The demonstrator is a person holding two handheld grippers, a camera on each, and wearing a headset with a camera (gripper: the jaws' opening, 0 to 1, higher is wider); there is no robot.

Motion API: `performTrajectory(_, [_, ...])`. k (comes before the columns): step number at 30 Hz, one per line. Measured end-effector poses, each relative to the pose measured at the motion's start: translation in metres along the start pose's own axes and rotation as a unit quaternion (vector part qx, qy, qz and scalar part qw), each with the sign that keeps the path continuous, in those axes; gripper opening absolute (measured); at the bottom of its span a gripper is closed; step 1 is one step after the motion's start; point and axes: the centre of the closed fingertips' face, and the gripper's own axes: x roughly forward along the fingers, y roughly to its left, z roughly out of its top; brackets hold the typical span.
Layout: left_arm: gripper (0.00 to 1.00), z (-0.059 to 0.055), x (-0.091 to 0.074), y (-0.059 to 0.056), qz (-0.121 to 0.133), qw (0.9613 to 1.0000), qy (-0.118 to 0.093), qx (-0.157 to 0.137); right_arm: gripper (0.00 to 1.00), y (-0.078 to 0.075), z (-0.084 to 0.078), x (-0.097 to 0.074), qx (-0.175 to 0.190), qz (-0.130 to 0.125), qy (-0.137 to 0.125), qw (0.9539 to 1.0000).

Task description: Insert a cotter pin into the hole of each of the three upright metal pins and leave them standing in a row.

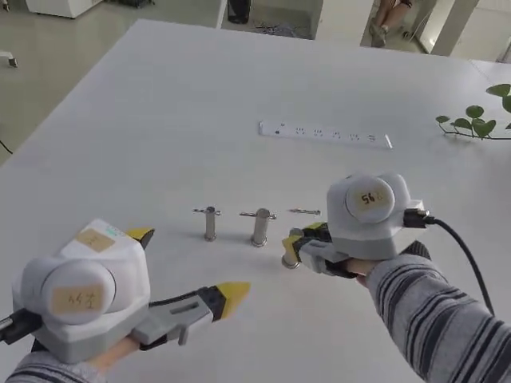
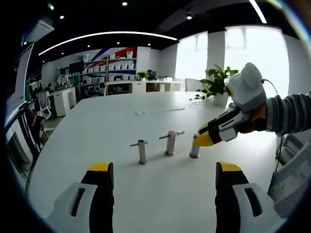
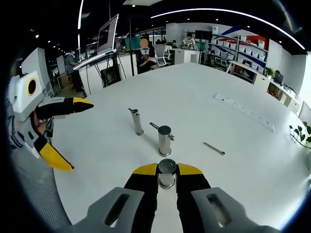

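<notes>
The right gripper (image 3: 166, 170) has its jaws shut on the third metal pin (image 2: 195, 151), gripping it just under the head. I judge this is to keep it upright and stop it turning while its hole is filled. The left gripper (image 2: 164, 169) hangs low and near the person with its jaws spread wide and nothing between them, well apart from the row (probably free to fetch the last piece). Beside the held pin stand the middle pin (image 1: 260, 227) and the far pin (image 1: 210, 223), each upright with a cotter pin crosswise through its head. These two look done. The loose cotter pin (image 1: 304, 211) lies flat on the white table (image 1: 160, 120) just beyond the held pin. A power strip (image 1: 323, 134) lies farther back.
</notes>
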Motion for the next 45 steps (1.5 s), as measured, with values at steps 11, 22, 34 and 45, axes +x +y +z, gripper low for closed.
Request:
performTrajectory(11, [0.86, -0.005, -0.002, -0.001, -0.006, 1.0000, 0.007, 0.001, 0.08, 0.021, -0.008, 0.002, -0.012, 0.023, -0.007, 0.9996])
performTrajectory(22, [0.87, -0.007, -0.002, -0.003, -0.010, 0.9999, 0.010, 0.005, 0.08, 0.024, -0.009, -0.001, -0.035, 0.027, -0.009, 0.9990])
performTrajectory(34, [0.90, -0.008, -0.001, -0.008, -0.017, 0.9994, 0.019, 0.022, 0.14, 0.025, -0.010, -0.002, -0.044, 0.035, -0.013, 0.9983])
performTrajectory(45, [0.92, -0.004, -0.001, -0.005, -0.014, 0.9998, 0.015, 0.007, 0.21, 0.018, -0.010, -0.020, -0.053, 0.062, -0.019, 0.9965])
